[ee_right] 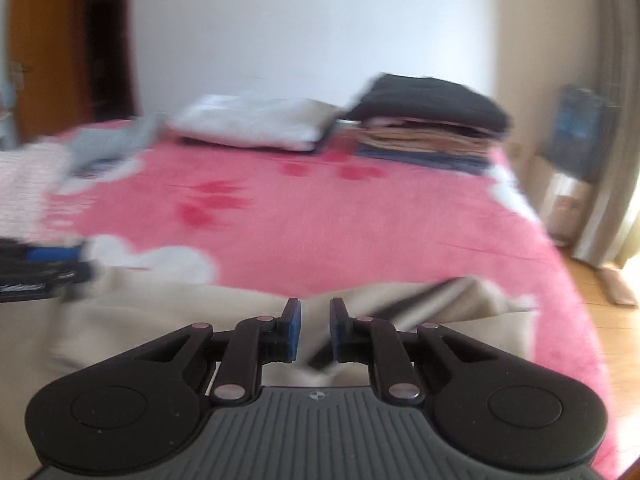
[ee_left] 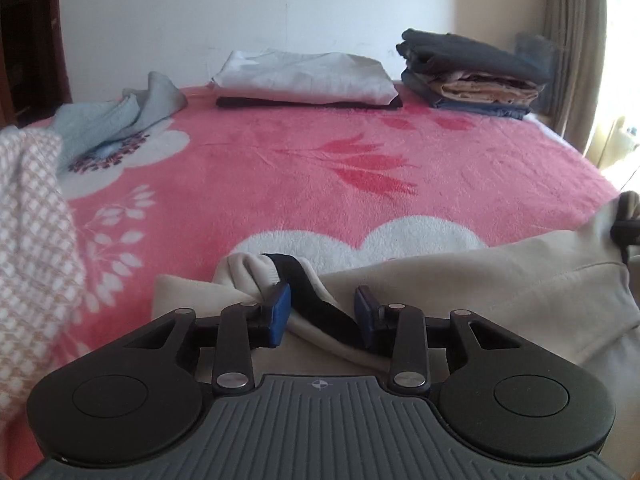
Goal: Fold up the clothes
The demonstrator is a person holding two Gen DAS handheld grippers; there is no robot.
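Note:
A beige garment [ee_left: 480, 280] with a black drawstring [ee_left: 312, 292] lies at the near edge of the pink bed [ee_left: 320, 168]. My left gripper [ee_left: 323, 310] is open, its blue pads either side of a bunched fold and the drawstring. In the blurred right wrist view the same beige garment [ee_right: 180, 308] lies below my right gripper [ee_right: 315, 330]. Its jaws stand a little apart with cloth beneath them. The left gripper [ee_right: 44, 264] shows at that view's left edge.
A folded white cloth on a dark one [ee_left: 304, 76] and a stack of folded clothes [ee_left: 472, 72] sit at the far side. A light blue garment [ee_left: 112, 116] and a checked cloth [ee_left: 32, 240] lie left. A curtain [ee_left: 576, 40] hangs right.

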